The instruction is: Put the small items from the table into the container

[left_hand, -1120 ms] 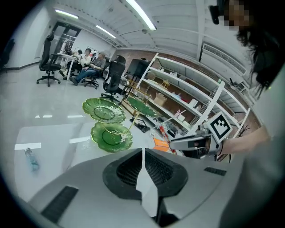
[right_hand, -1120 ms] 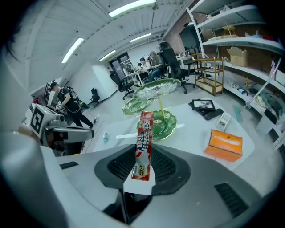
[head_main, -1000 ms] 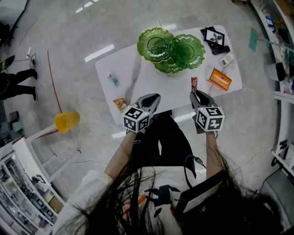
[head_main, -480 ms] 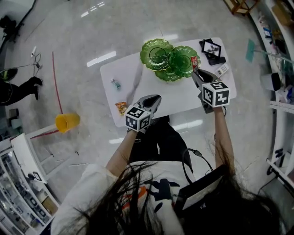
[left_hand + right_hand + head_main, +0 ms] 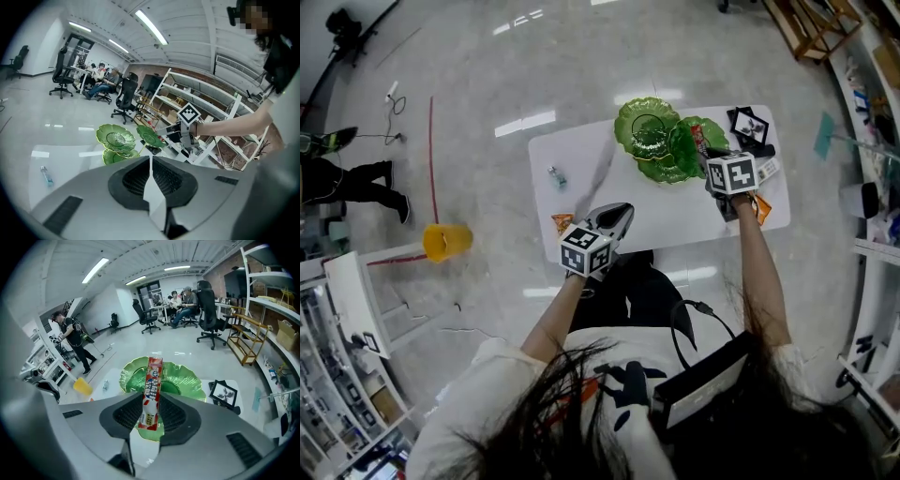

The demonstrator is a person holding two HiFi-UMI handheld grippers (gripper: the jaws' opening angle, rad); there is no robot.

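While clamping candy (image 5: 151, 394), outstretched right gripper (image 5: 150, 426) overhangs green dish (image 5: 187, 378).

The place is an open-plan office and lab: beyond the white table (image 5: 581, 161) stand swivel chairs (image 5: 209, 310) and people (image 5: 182, 298) at desks, with metal shelving (image 5: 263, 319) beside it and strip lights (image 5: 95, 269) overhead.
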